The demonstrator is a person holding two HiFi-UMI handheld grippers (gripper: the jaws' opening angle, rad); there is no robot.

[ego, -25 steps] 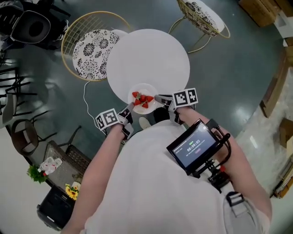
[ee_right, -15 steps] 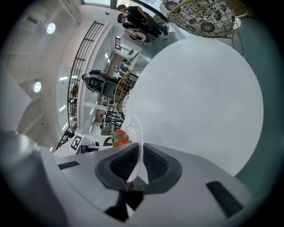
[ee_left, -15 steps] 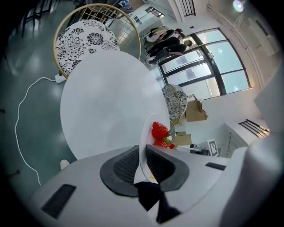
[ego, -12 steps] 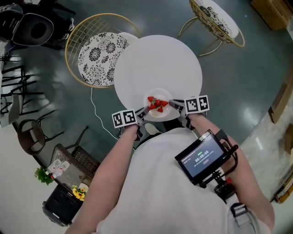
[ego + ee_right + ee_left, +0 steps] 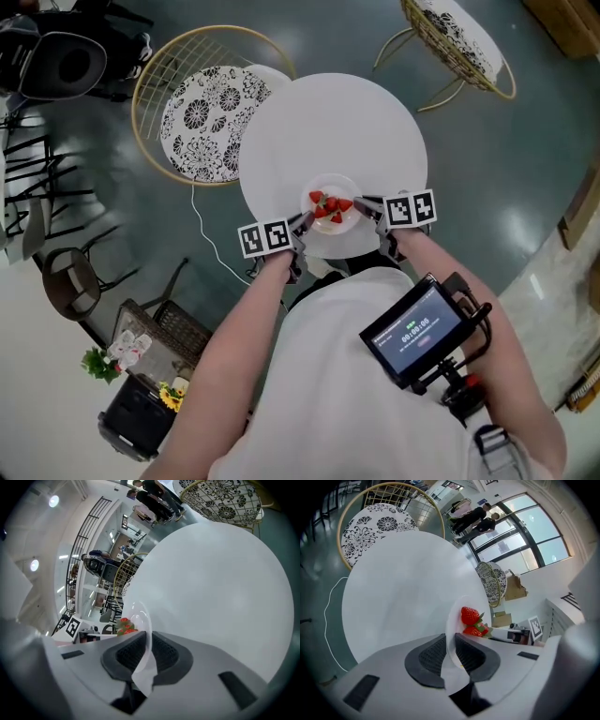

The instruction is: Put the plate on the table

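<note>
Bench (image 5: 328,122): near rim hidden under person's torso (image 5: 347,375). Patterned chair (image 5: 469,47), upper right: cut by top edge. Plate (image 5: 139,617): rim partly hidden between fingers (image 5: 127,654).

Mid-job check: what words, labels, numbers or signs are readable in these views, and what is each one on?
Nothing reads clearly.
On the chest-mounted screen: a row of digits like a timer, too small to read.
On the marker cubes: black-and-white square patterns only, no letters or numbers.
On the plate and the table: no print.
</note>
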